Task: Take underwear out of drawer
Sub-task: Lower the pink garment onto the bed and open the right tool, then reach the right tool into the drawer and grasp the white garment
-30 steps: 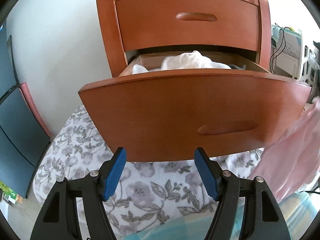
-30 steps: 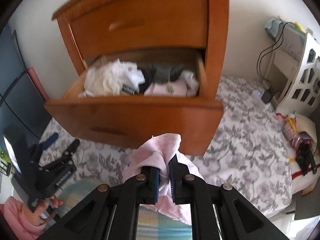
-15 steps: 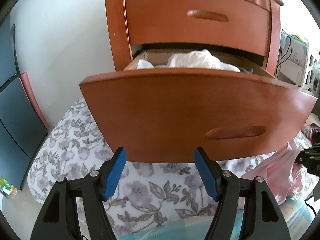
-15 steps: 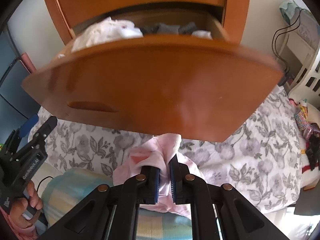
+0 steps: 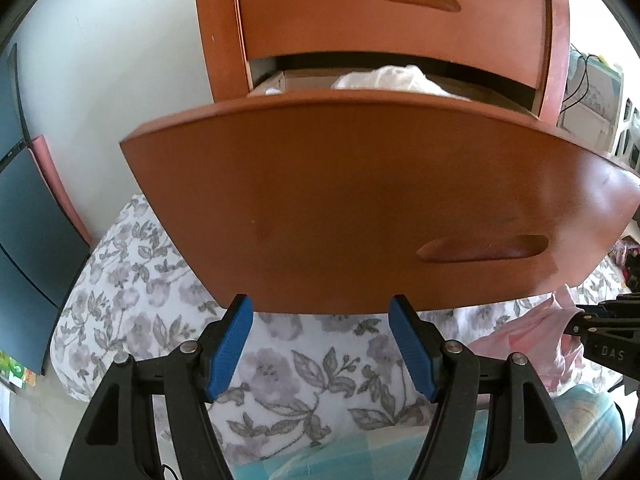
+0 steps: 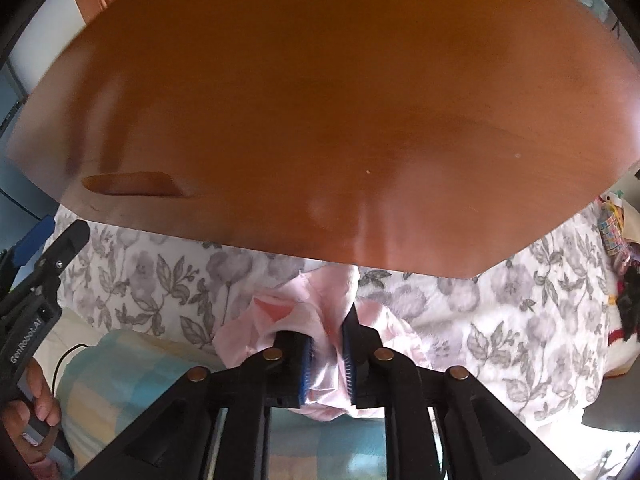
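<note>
Looks like the set-down step: the pink underwear [image 6: 328, 320] is already out of the open drawer [image 5: 360, 208] and lowered onto the floral bedspread [image 6: 500, 320]. It's between the right gripper [image 6: 328, 354] pads, whose jaws have just been opening, so a full release is called for next. The left gripper [image 5: 320, 344] is spread wide on nothing. White clothes [image 5: 392, 78] left inside are shown only by the left wrist view.

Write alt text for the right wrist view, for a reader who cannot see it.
The right gripper, whose jaws have just been opening, has a pink garment between its fingers, low over a floral bedspread. A wooden drawer front fills the upper frame and hides the drawer's contents.
</note>
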